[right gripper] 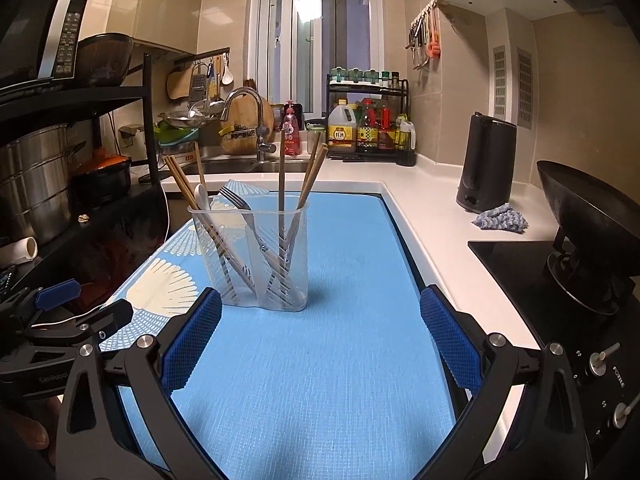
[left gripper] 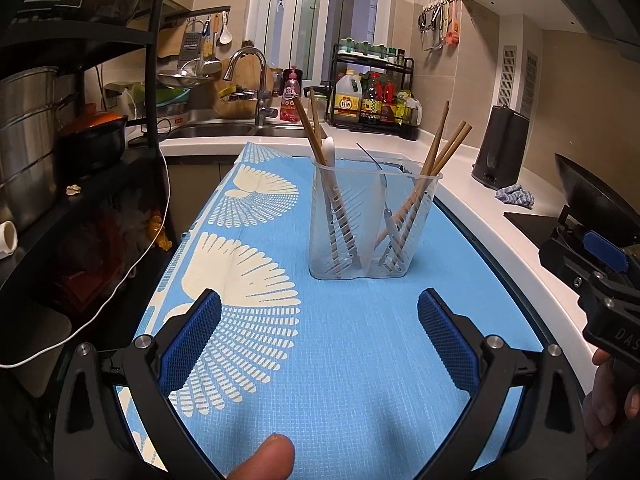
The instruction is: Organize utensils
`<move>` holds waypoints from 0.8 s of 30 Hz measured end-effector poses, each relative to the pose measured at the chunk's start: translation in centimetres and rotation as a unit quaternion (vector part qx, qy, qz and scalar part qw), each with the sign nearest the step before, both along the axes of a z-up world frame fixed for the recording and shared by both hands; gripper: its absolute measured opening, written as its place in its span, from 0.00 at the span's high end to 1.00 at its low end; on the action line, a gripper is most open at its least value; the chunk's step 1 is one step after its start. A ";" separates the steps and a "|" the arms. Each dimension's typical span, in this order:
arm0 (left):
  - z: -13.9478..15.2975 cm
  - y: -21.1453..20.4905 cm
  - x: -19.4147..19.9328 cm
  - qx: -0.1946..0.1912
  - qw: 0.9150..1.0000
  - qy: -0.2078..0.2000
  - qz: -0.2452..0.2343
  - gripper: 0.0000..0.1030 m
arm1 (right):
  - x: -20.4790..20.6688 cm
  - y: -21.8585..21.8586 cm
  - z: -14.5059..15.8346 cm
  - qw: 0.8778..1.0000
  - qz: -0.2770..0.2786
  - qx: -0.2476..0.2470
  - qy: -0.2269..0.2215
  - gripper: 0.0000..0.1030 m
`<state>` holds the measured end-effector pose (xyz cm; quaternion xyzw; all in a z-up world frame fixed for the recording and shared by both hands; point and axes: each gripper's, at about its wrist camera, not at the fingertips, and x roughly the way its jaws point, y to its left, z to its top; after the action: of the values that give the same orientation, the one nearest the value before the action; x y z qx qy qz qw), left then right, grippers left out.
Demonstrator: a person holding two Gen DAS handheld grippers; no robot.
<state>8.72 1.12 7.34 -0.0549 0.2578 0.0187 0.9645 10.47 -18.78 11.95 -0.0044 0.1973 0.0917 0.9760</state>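
Note:
A clear plastic utensil holder [left gripper: 372, 248] [right gripper: 260, 280] stands upright on the blue mat [left gripper: 340, 360] [right gripper: 320, 380]. It has two compartments and holds wooden chopsticks [left gripper: 444, 148] [right gripper: 314, 172], a white spoon [left gripper: 329, 152] [right gripper: 202, 196] and a metal fork [right gripper: 236, 198]. My left gripper [left gripper: 319, 332] is open, a little in front of the holder, with nothing between its fingers. My right gripper [right gripper: 320, 332] is also open and empty, with the holder just beyond its left finger [right gripper: 192, 340]. The right gripper's body shows at the right edge of the left wrist view.
White counter [right gripper: 432, 216] runs along the right with a black kettle [right gripper: 486, 164], a blue cloth [right gripper: 500, 220], a hob [right gripper: 532, 276] and a dark wok [right gripper: 580, 208]. A sink and tap [right gripper: 244, 128] and bottle rack [right gripper: 368, 124] stand behind. Black shelving with pots [left gripper: 32, 140] lines the left.

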 end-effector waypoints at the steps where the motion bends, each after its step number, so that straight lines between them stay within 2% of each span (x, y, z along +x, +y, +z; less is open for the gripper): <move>1: 0.0 -0.1 0.0 0.000 1.000 0.000 -0.001 0.07 | 0.0 0.0 0.1 1.000 0.000 0.000 -0.001 0.05; 24: 0.9 -0.7 -0.7 0.000 1.000 -0.016 -0.006 0.07 | -0.5 -0.1 0.7 1.000 0.002 -0.001 -0.009 0.05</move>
<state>8.01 0.45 8.22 -0.0531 0.2430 0.0120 0.9685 9.97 -18.85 12.65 -0.0067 0.1883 0.0934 0.9776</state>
